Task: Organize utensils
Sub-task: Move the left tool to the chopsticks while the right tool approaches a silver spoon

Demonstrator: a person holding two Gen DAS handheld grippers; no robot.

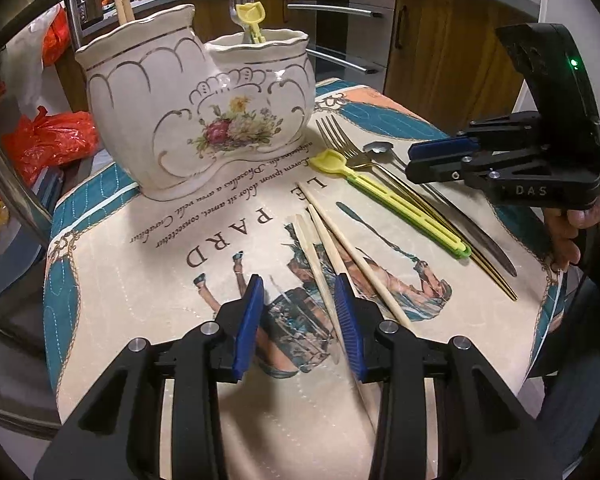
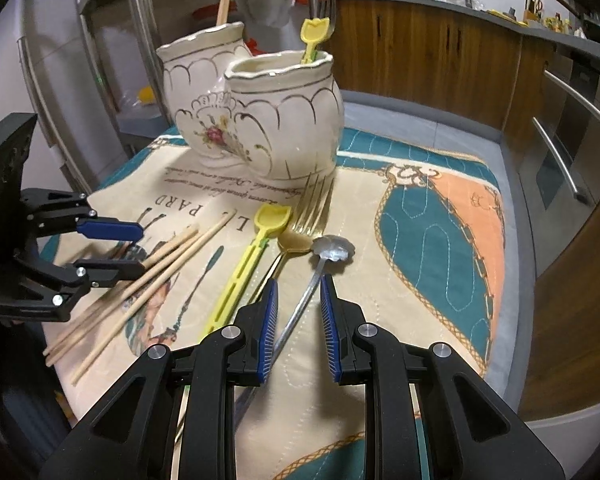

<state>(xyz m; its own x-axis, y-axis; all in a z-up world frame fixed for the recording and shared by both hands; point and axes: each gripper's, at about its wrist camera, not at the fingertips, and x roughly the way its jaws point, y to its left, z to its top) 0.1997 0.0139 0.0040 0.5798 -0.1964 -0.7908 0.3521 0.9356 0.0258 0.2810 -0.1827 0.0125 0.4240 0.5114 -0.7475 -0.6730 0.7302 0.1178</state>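
The left gripper [image 1: 300,312] hangs spread over the loose chopsticks [image 1: 340,248] on the tabletop mat [image 1: 140,300], while the right gripper [image 2: 298,316], also spread, straddles the silver spoon [image 2: 320,272] handle beside the ceramic holder [image 2: 260,120].

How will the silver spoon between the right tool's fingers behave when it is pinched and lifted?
The silver spoon looks like polished metal, so probably stiff but slippery. Its handle is thin and lies flat on the quilted cloth, so it may slide or twist in the right tool.
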